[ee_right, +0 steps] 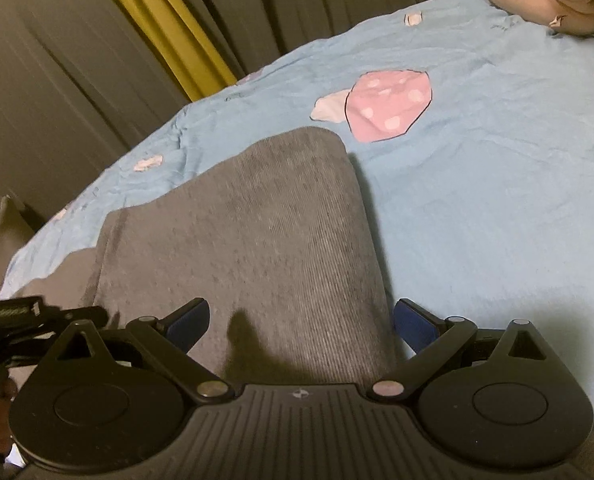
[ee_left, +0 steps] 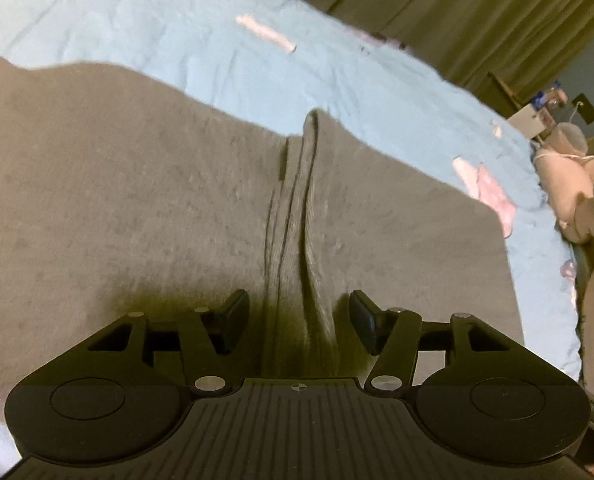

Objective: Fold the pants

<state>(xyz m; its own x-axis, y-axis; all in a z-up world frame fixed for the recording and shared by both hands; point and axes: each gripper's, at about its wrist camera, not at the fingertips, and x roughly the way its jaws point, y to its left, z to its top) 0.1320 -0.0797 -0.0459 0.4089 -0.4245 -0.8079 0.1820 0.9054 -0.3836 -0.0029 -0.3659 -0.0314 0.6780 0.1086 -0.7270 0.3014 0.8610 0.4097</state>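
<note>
One bed [ee_right: 497,184] in a light blue sheet carries one pair of grey pants [ee_left: 145,200], lying flat and folded, the long axis running away from both cameras toward the curtains [ee_right: 57,80]. One ridge of bunched cloth [ee_left: 297,220] runs lengthwise, perhaps a seam; blur hides which. Two grippers show: the left gripper [ee_left: 299,322] has jaws apart astride that ridge, gripping nothing; the right gripper [ee_right: 301,326] has jaws wide over the pants' edge, empty.
</note>
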